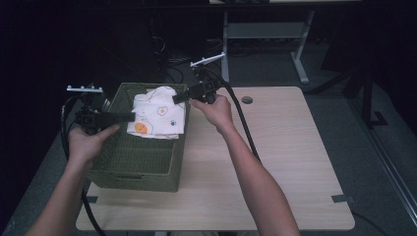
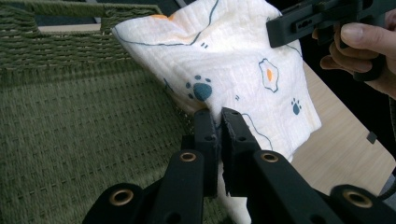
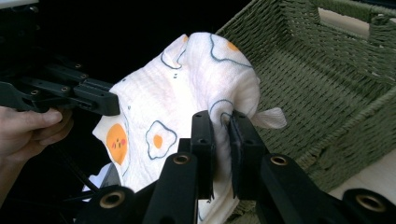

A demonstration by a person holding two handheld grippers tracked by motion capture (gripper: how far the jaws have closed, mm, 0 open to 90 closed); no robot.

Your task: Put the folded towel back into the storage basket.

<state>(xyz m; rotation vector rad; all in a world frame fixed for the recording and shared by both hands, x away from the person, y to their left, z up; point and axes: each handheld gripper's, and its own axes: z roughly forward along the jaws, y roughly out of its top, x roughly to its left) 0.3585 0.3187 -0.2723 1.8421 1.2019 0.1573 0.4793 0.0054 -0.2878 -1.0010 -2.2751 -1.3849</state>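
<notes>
Forearms come in from the bottom of the high view, each hand carrying a gripper toward the far left of the pale wooden surface (image 1: pixel 275 162). At the left, the left gripper (image 1: pixel 132 116) reaches in level over the green woven basket (image 1: pixel 133 167), and its fingers (image 2: pixel 205 128) are pressed together on a fold of the white cloth (image 1: pixel 156 114) — the left gripper view shows fabric pinched between them, with a blue paw print just above. That cloth, printed with fried eggs and paw prints, hangs between the two grippers above the basket's far right corner, and its lower edge drapes over the right wall toward the surface. Further right, the right gripper (image 1: pixel 175 98) comes in from the opposite side; its fingers (image 3: pixel 203 133) are likewise closed on the cloth's upper edge, with a small tuft of fabric poking out past them in the right gripper view.

As to progress, the cloth is plainly gripped at two points and held off the basket floor, which looks bare beneath it. Whether the cloth is coming out of the basket or going in cannot be told from these views — either way, the grasping part seems done, and what is left is to carry the cloth to its place and let go. Beyond the basket, the rest of the surface has a round cable hole (image 1: pixel 247 100) near its far edge.
</notes>
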